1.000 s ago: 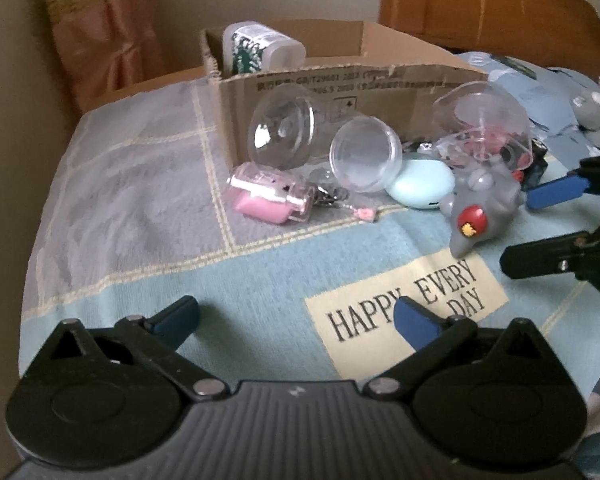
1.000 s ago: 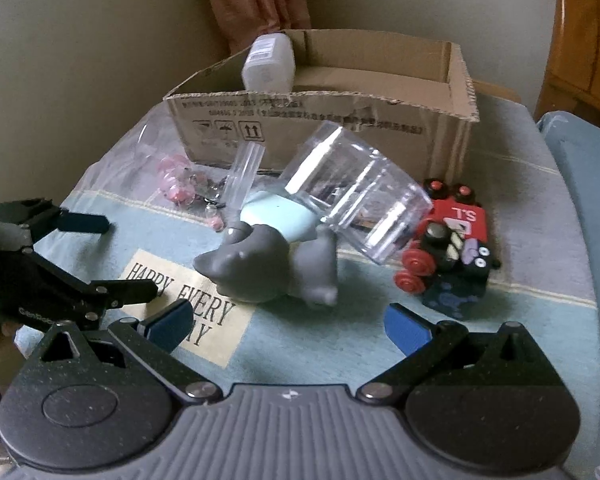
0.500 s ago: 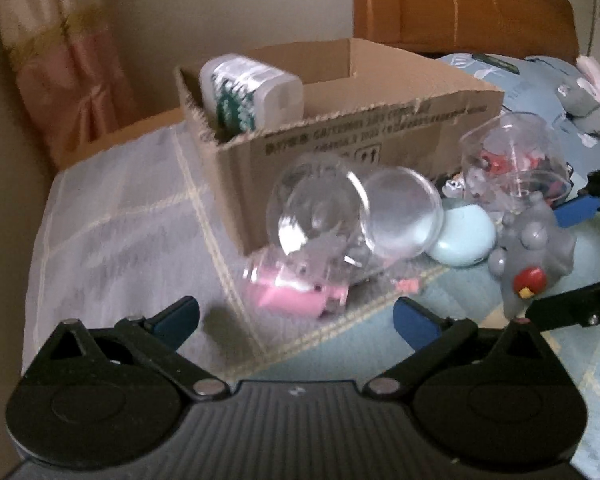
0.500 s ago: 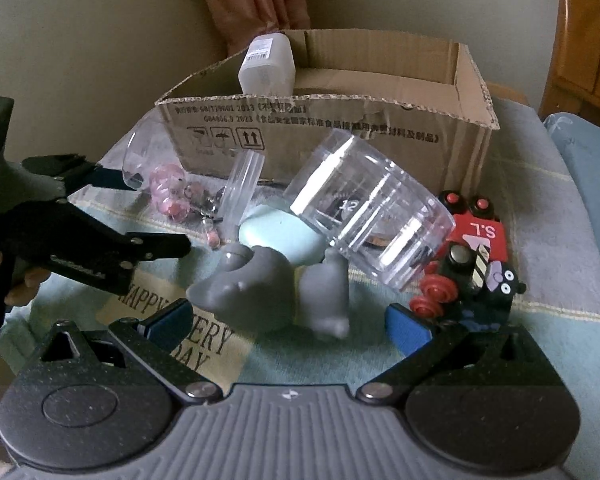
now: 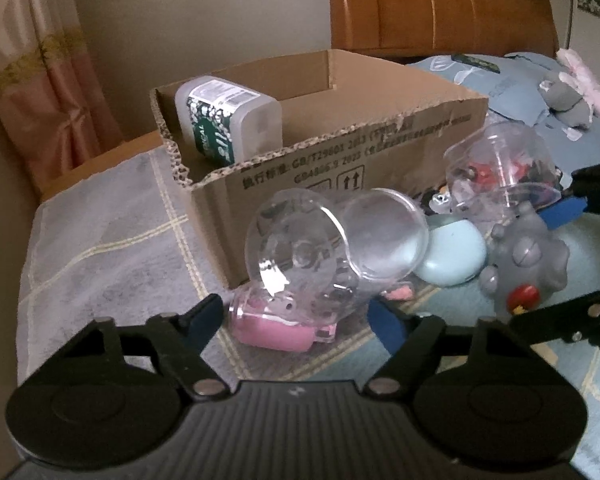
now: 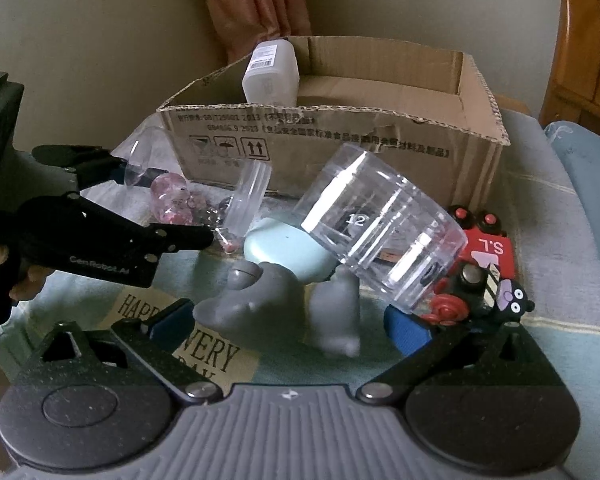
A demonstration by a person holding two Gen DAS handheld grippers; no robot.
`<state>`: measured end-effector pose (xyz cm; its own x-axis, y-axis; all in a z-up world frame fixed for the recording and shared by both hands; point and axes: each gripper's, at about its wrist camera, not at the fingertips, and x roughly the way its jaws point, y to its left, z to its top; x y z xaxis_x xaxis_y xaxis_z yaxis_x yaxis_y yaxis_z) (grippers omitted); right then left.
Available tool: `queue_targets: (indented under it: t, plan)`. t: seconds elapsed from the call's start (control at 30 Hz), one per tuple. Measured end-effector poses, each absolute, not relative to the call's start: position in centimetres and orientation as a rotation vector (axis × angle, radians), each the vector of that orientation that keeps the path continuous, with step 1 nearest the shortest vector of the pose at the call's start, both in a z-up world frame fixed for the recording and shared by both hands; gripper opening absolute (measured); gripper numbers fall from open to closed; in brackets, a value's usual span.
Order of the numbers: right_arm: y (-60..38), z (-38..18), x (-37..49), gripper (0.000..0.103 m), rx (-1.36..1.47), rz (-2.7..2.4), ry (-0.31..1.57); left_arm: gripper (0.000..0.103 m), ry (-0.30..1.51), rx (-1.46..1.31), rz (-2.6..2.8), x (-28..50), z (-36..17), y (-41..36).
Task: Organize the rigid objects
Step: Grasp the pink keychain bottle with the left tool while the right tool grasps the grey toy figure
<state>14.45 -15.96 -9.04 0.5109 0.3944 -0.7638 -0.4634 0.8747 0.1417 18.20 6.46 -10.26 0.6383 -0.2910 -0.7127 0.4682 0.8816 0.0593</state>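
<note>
A cardboard box [image 5: 340, 152] [image 6: 340, 132] stands on a cloth-covered table with a plastic bottle [image 5: 226, 118] [image 6: 272, 74] leaning inside. In front of it lie a clear cup [image 5: 300, 256], a pink-filled clear bottle [image 5: 276, 322] [image 6: 170, 198], a pale blue oval case [image 5: 452, 256] [image 6: 284, 250], a grey toy figure [image 5: 528, 264] [image 6: 284, 300], a clear tumbler [image 6: 380, 228] [image 5: 504, 168] and a red toy train [image 6: 480, 268]. My left gripper [image 5: 296, 320] [image 6: 172, 204] is open around the clear cup and pink bottle. My right gripper [image 6: 288, 322] [image 5: 568, 256] is open around the grey toy.
A blue-grey cloth with a "HAPPY EVERY DAY" patch [image 6: 204, 344] covers the table. A curtain [image 5: 40, 80] hangs behind on the left. A wooden headboard [image 5: 440, 4] and blue bedding with a grey plush [image 5: 568, 100] lie to the right.
Both grippers have moved forward toward the pile. The left one now straddles the clear cup and pink bottle; the right one now straddles the grey toy.
</note>
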Motion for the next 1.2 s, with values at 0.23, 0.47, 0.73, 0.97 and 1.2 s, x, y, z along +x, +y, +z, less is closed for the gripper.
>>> queue_targets:
  t: [0.23,0.47,0.73,0.97,1.2]
  plan:
    - [-15.8,-8.7,14.3,0.083,-0.098,0.517,0.89,0.064,0.773,0.231,-0.442,18.5,-10.1,6.7]
    - [-15.8,-8.7,13.9,0.077,-0.112,0.523,0.889,0.054,0.771,0.232,-0.428,18.3,-10.0,6.8]
    - [-15.8,-8.5,13.8,0.077,-0.131,0.537,0.889,0.052,0.782,0.219,-0.422,18.3,-10.0,6.7]
    - [-15.9,-8.4,13.5,0.077,-0.148,0.544,0.891,0.052,0.801,0.212,-0.431,17.5,-9.8,7.2]
    - [-15.8,-8.4,13.3,0.077,-0.172,0.559,0.901,0.052,0.847,0.199,-0.428,16.1,-9.5,7.6]
